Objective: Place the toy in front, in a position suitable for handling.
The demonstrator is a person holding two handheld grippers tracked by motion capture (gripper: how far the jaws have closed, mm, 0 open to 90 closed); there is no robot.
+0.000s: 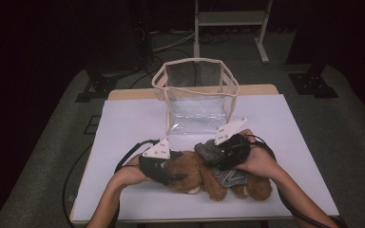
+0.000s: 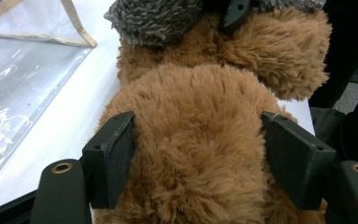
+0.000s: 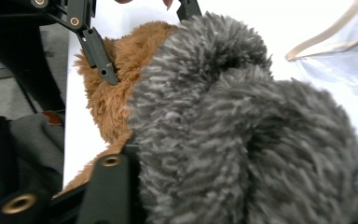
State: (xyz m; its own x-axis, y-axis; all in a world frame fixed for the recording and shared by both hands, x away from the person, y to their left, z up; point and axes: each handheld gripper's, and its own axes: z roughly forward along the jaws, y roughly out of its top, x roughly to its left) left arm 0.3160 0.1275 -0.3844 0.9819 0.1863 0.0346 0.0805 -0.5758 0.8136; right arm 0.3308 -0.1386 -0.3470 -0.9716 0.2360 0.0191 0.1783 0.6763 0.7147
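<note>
Right now the brown plush bear (image 1: 204,178) lies on the counter (image 1: 123,128) just in front of the clear bag (image 1: 197,95). Left tongs (image 2: 198,154) clamp the bear's body; right tongs (image 1: 225,156) sit at its grey fuzzy piece (image 3: 242,135), grip unclear

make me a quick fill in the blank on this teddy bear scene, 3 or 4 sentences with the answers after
1. The left claw has its jaws on either side of the ____ plush bear.
2. The fuzzy cloth in front of the right claw is ____ in colour.
3. The bag standing behind the bear has walls that are ____, so the table shows through.
4. The bear lies on a ____ table cover.

Missing words: brown; grey; clear; white
</note>
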